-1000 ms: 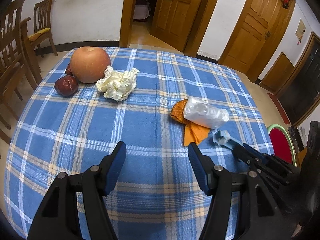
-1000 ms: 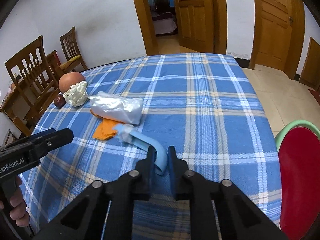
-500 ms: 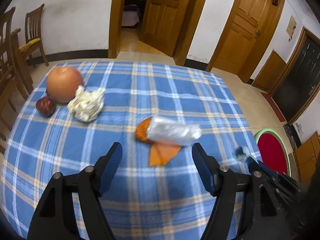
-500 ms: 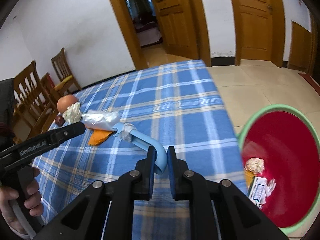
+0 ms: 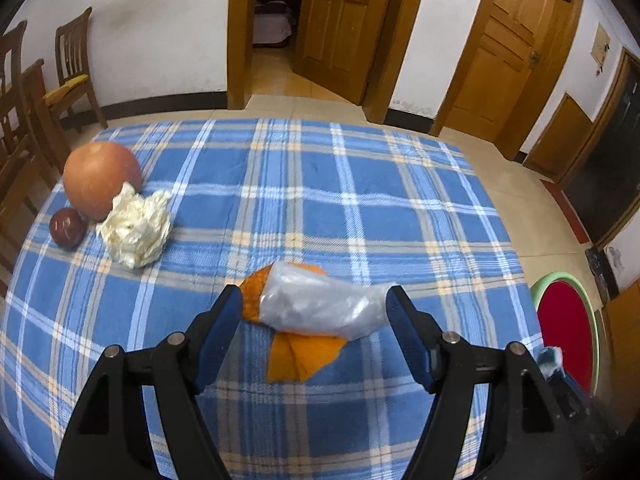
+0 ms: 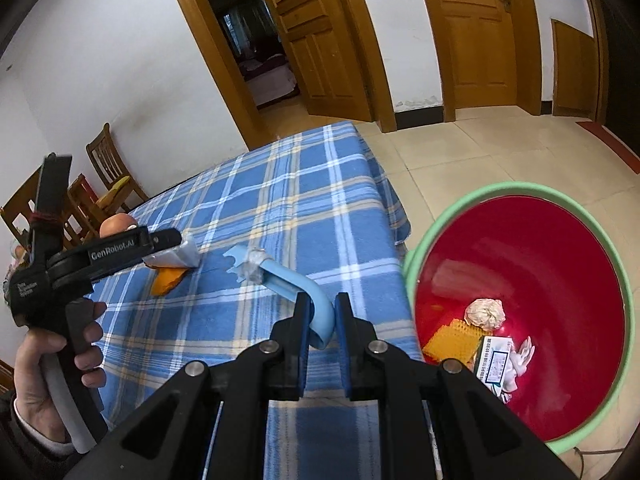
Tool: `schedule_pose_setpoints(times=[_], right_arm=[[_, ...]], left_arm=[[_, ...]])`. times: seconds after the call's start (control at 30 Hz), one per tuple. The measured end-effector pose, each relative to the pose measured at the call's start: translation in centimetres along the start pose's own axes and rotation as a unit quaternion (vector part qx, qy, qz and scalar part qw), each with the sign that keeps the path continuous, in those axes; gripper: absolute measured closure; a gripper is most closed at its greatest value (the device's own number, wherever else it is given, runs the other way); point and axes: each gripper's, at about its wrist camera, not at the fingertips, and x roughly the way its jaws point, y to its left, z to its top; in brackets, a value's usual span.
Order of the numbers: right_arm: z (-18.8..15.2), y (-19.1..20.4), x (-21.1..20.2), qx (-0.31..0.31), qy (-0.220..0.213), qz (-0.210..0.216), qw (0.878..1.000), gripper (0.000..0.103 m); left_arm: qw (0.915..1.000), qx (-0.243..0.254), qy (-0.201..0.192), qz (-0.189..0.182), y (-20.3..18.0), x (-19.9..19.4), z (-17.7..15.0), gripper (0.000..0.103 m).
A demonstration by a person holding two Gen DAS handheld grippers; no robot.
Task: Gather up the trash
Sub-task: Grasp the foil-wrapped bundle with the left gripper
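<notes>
The right tool (image 6: 319, 314) is clamped on the curved end of a blue hook (image 6: 280, 276), whose long axis runs away from the tool toward the desk (image 6: 280, 184); the red bin (image 6: 520, 280) lies just to the tool's right and lower, on the tiled floor, so the drop likely calls for a short swing right. The left tool (image 5: 314, 308) is spread wide, its fingers flanking a plastic bag (image 5: 320, 308) that lies crosswise on orange paper (image 5: 304, 356), apparently not yet touching. A paper wad (image 5: 136, 226) sits well left beside fruit, on the plaid cloth; doors and chairs ring the room
</notes>
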Motion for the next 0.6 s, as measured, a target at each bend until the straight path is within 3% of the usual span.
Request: schedule_pose_setpoints(times=[0.2, 0.43, 0.6], right_arm=[[0.0, -0.7, -0.2, 0.010, -0.002, 0.005, 1.000, 0.089], [-0.2, -1.0, -0.5, 0.013, -0.003, 0.005, 1.000, 0.089], [-0.2, -1.0, -0.6, 0.015, -0.005, 0.005, 1.000, 0.089]], left_arm=[[0.9997, -0.015, 0.007, -0.015, 1.0, -0.4, -1.3, 0.029], [0.9994, -0.028, 0.021, 0.007, 2.8, -0.7, -2.8, 0.029], [0.9994, -0.033, 0.006, -0.006, 3.4, -1.8, -2.6, 0.029]])
